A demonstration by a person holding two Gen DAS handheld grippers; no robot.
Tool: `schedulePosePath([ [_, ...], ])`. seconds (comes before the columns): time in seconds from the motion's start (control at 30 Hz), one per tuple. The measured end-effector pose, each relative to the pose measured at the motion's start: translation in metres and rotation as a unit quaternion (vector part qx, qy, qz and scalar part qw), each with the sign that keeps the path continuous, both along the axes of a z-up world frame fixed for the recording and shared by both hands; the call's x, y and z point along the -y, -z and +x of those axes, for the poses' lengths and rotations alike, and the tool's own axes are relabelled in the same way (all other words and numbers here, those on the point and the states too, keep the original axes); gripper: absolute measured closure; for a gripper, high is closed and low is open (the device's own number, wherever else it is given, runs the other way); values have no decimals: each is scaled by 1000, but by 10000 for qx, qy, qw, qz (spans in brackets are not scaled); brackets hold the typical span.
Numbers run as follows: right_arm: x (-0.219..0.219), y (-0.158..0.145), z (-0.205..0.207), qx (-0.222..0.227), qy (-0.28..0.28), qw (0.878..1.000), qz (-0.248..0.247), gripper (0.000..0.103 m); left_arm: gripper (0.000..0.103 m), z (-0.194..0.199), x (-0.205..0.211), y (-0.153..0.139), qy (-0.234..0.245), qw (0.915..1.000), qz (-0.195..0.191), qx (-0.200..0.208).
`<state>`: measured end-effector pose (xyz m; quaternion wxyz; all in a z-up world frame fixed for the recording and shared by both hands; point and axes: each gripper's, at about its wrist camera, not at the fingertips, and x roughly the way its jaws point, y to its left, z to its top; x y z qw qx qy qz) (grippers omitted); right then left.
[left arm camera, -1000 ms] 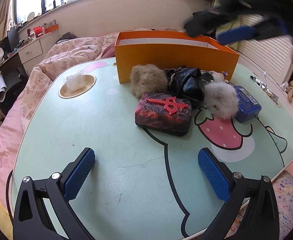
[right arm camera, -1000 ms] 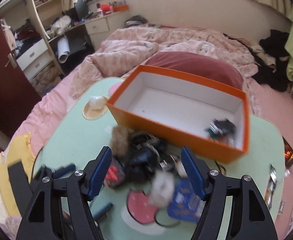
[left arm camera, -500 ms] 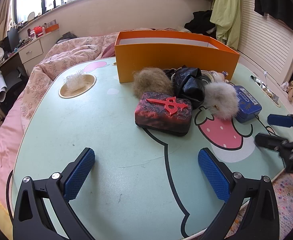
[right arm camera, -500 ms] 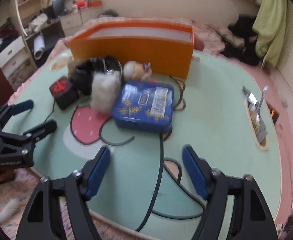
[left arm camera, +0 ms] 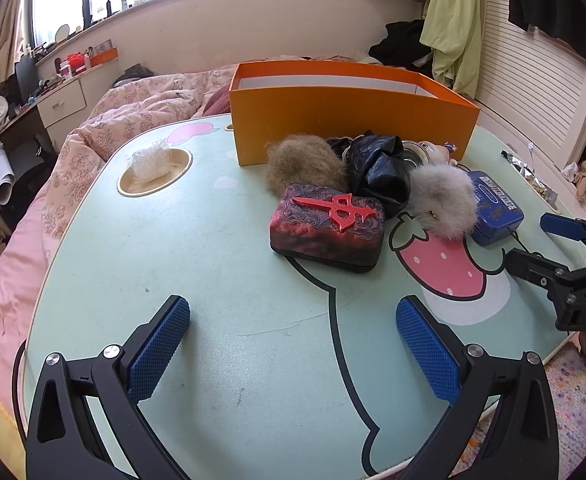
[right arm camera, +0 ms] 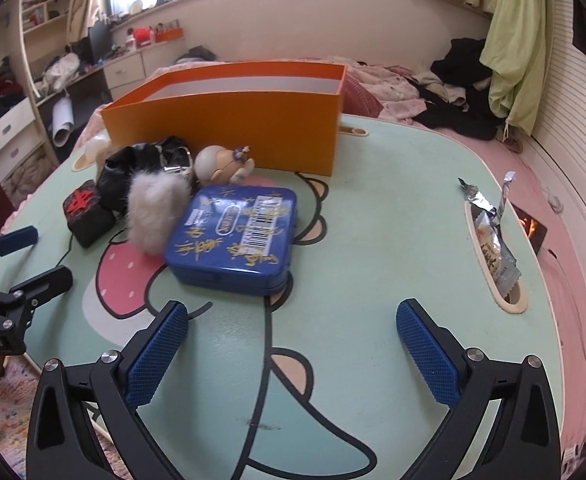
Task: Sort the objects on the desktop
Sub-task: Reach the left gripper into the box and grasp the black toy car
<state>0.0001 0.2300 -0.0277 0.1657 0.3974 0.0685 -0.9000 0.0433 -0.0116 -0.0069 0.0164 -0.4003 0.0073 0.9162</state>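
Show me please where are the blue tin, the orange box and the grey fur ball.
blue tin (right arm camera: pixel 233 236), right wrist view, middle of its lid.
orange box (right arm camera: pixel 229 128), right wrist view, its front wall.
grey fur ball (left arm camera: pixel 443 200), left wrist view, middle of the fur.

Bare green table (left arm camera: pixel 221 280) near the edge, lots of room there. Further in, a tight heap: red case (left arm camera: pixel 327 226), brown fluff (left arm camera: pixel 303 166), black bag (left arm camera: pixel 379 172), grey fluff (left arm camera: pixel 443 204), blue tin (right arm camera: pixel 233 238), small doll (right arm camera: pixel 223 164). Behind, orange box (left arm camera: pixel 349 114), tall wall. Open table right of tin, up to wrapper slot (right arm camera: pixel 493 252).
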Motion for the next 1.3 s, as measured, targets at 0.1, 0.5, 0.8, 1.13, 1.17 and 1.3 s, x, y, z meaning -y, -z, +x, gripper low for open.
schedulePosePath([
  [0.1,0,0,1,-1,0,10000,-1,0,0,0,0,0,0,10000,3,2],
  [0.5,0,0,1,14,147,9999,-50,0,0,0,0,0,-4,10000,-2,6],
  [0.8,2,-1,3,25,145,9999,-75,0,0,2,0,-17,65,9999,-135,-76],
  [1.13,2,-1,3,27,146,9999,-74,0,0,-87,-55,-140,1215,9924,37,-197],
  [1.17,2,-1,3,27,145,9999,-76,0,1,-104,-65,-143,1315,9913,49,-46],
  [1.3,2,-1,3,26,146,9999,-80,0,16,-178,-100,-125,1567,9826,93,987],
])
